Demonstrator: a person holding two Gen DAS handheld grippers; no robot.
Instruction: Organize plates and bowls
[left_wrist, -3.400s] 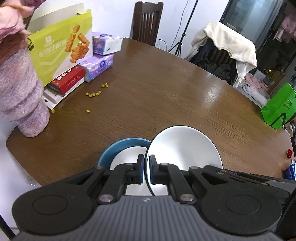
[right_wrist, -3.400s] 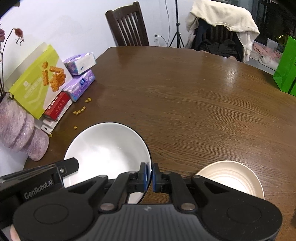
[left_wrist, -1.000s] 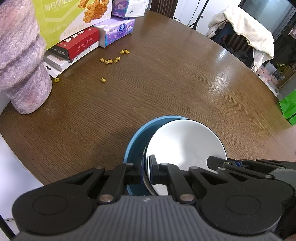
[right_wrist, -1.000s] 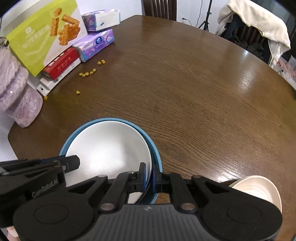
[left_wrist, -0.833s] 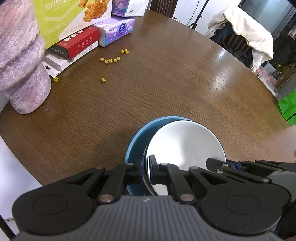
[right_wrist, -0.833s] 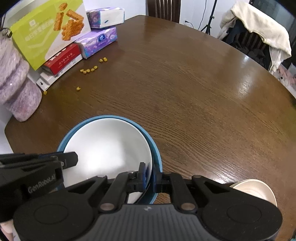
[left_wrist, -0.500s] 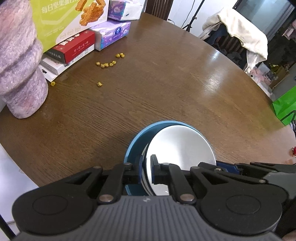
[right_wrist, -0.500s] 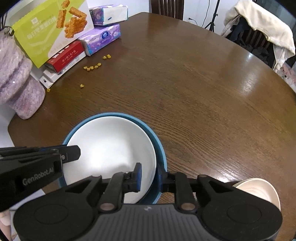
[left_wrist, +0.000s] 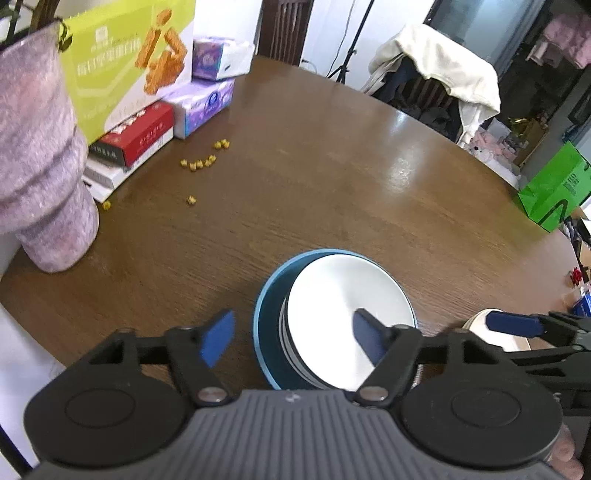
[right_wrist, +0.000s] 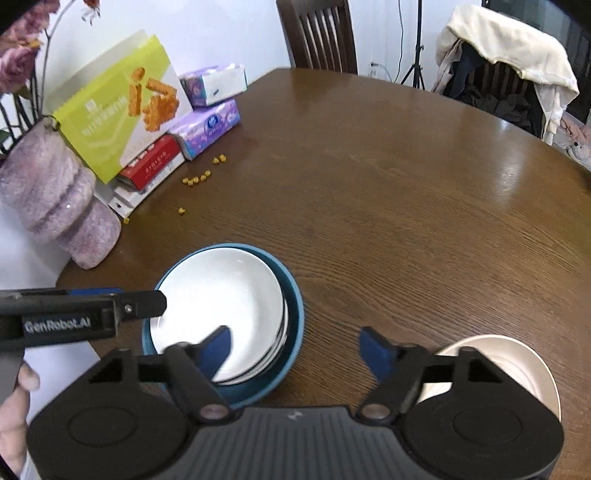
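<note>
Table (right_wrist: 388, 192): big, round, brown wood. It fills most of both views.
Vase (right_wrist: 55, 199): fuzzy and pink, at 9 o'clock on the table edge in the right wrist view.
Snack box (right_wrist: 122, 107): yellow-green, leaning at 10 o'clock behind the vase, on top of a red box (right_wrist: 151, 164).
Tissue packs (right_wrist: 208, 125): two purple ones, stacked, at 11 o'clock beside the red box.
Blue plate (right_wrist: 293, 325): sits flat on the table at 6 o'clock, near the front edge.
White bowl (right_wrist: 221, 306): sits inside the blue plate, on top of other white dishes. It is pushed a bit to one side, so more blue shows on the other side.
Cream bowl (right_wrist: 517, 354): on the table at 4 o'clock, just beside the blue plate but not touching it.
Left gripper (left_wrist: 291, 341): its two blue tips are wide apart and hold nothing. One tip is over the white bowl, the other is over bare table.
Right gripper (right_wrist: 295, 347): its tips are wide apart too and hold nothing. They sit between the blue plate and the cream bowl.
Crumbs (right_wrist: 197, 179): little yellow bits on the table at 10 o'clock, near the boxes.
</note>
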